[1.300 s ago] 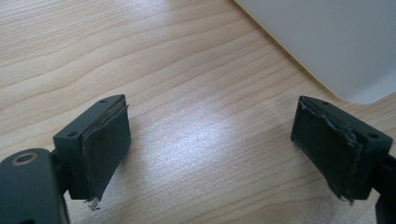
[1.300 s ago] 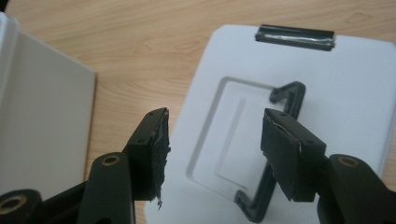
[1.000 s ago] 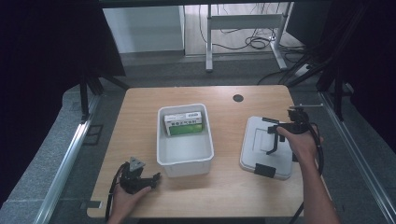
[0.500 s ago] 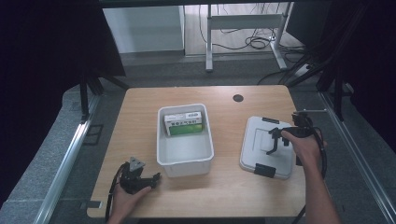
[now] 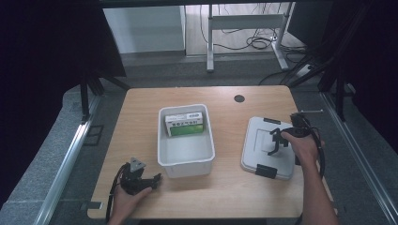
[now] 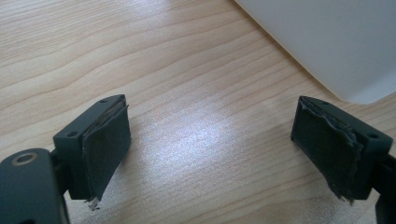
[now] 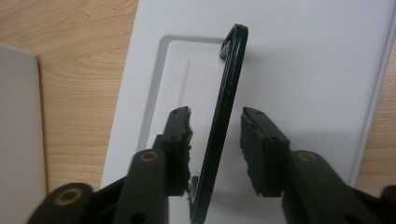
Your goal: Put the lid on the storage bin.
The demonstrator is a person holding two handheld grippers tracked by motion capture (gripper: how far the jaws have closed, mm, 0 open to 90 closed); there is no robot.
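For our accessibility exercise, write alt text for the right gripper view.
The right gripper has its two black jaws either side of the raised black handle of a white lid, not yet closed on it. Wooden table shows alongside.

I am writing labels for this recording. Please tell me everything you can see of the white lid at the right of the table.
The white lid looks like plastic, rectangular with rounded corners and a recessed centre panel. It lies flat on the wooden table, right of the open white bin, apart from it. Black latches sit on its near and far edges. Its thin black handle stands raised between the right gripper jaws, not yet clamped.
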